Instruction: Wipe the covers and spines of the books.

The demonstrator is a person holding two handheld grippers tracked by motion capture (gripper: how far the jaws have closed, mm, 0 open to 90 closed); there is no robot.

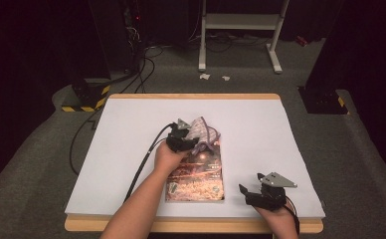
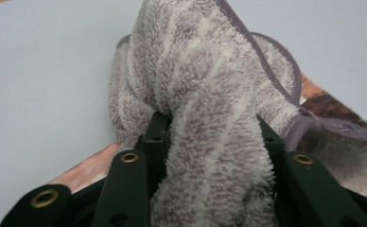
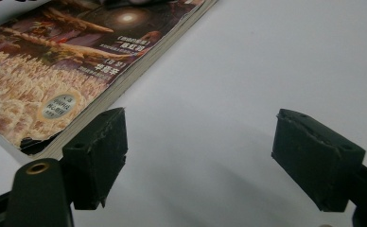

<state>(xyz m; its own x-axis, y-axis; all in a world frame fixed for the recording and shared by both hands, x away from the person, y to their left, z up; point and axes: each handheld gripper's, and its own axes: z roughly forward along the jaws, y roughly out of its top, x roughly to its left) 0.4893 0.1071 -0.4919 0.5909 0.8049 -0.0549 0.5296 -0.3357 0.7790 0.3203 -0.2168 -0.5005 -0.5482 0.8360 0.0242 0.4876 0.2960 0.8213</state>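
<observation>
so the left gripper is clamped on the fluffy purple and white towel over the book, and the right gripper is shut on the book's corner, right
Not quite. The left gripper is indeed clamped on the fluffy purple-and-white towel over the glossy paperback book. But the right gripper is open and holds nothing; the right gripper view shows its jaws wide apart over the bare white table sheet, beside the book's corner.

Wooden-edged table (image 1: pixel 191 96) on grey carpet, topped by a white sheet (image 1: pixel 131 149) covering almost all of it; near the middle of the front half, 1 book (image 1: pixel 196 179) flat on the sheet, glossy cover up, its near edge close to the table's front.
</observation>
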